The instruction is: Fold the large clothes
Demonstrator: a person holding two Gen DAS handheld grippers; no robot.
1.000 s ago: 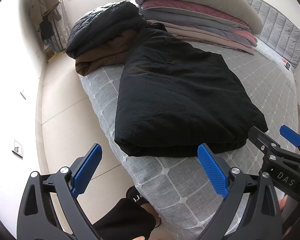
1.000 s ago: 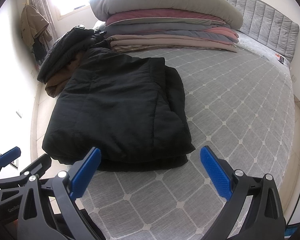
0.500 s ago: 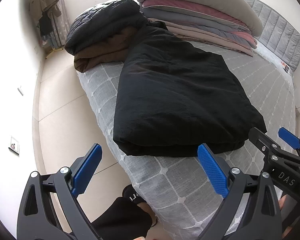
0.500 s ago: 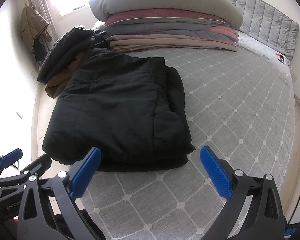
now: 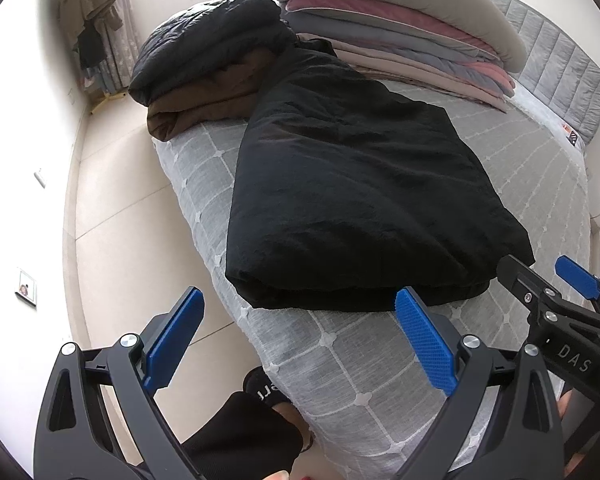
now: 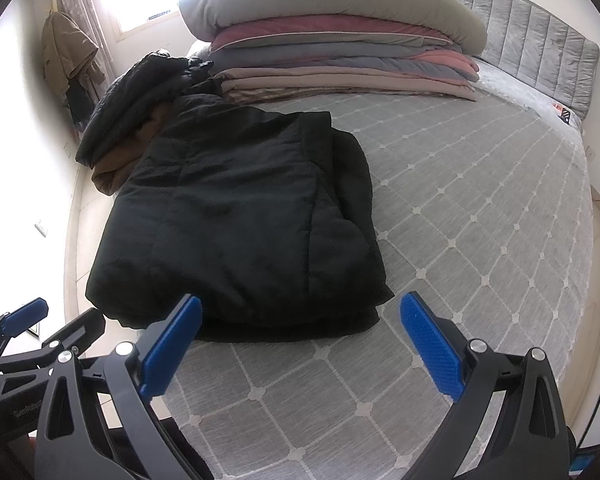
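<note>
The letters "DAS" are printed in white on the black frame of the right hand-held gripper (image 5: 540,280) where it enters the left wrist view at 4 o'clock, and small pale lettering on the left hand-held gripper (image 6: 66,318), seen at 8 o'clock in the right wrist view, is too blurred to read. A black sock (image 5: 265,387) at 6 o'clock in the left view carries white letters that look like "rr", though they are partly hidden. A small red and black label (image 6: 561,113) lies on the bed near the quilted grey headboard (image 6: 540,40) at 2 o'clock; its text cannot be made out. The folded black coat (image 5: 352,208) lies on the grey grid-patterned bed (image 6: 480,220), its near edge just beyond both sets of blue fingertips, toward 12 o'clock. Both hand-held grippers hover above the bed's near edge with their jaws spread wide and nothing between them. Beyond the coat at 11 o'clock sits a pile of a black puffer (image 5: 204,44) on a brown garment (image 5: 204,100), and at 1 o'clock a stack of folded quilts (image 6: 340,60). Compared with a second ago, the coat sits slightly farther from the left camera and more floor shows at 9 o'clock; the jaws are as wide as before.
</note>
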